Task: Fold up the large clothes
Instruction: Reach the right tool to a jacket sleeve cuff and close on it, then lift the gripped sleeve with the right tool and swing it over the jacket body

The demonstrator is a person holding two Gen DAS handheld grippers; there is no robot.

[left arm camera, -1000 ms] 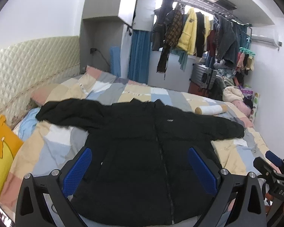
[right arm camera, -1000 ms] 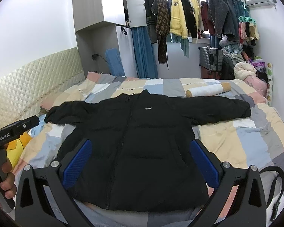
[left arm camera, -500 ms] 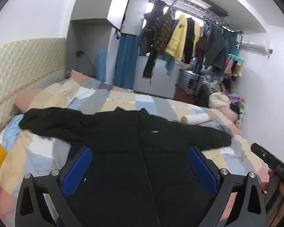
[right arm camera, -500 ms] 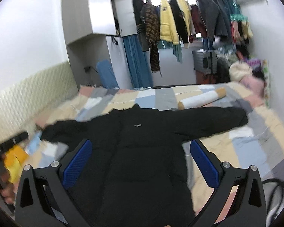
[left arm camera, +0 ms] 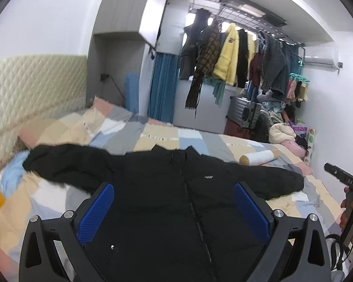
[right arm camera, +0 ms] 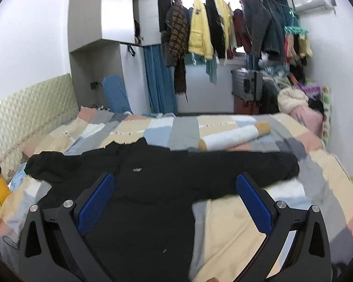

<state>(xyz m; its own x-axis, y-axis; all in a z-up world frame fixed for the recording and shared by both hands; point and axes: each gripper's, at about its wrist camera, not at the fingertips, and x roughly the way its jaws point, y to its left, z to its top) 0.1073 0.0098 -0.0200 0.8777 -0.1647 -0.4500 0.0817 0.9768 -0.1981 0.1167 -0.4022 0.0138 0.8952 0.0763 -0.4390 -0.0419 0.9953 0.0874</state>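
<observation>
Both claws, left claw (left arm camera: 174, 208) and right claw (right arm camera: 174, 203), released and empty above the black jacket (left arm camera: 176, 202) spread flat on the bed (right arm camera: 247, 216) just ahead; risk: puffy slick shell slips or bunches if pinched shallow, skewing the fold.

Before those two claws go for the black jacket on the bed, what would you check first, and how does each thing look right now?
1. black jacket spread flat, front up, zip closed: ok.
2. Both sleeves stretched out sideways, left sleeve and right sleeve: ok.
3. left gripper open, nothing between its fingers: ok.
4. right gripper open, nothing between its fingers: ok.
5. white roll lies on the quilt close behind the right sleeve; touching or apart: cannot tell.
6. Bottom hem smooth: cannot tell, hidden by the grippers.
</observation>
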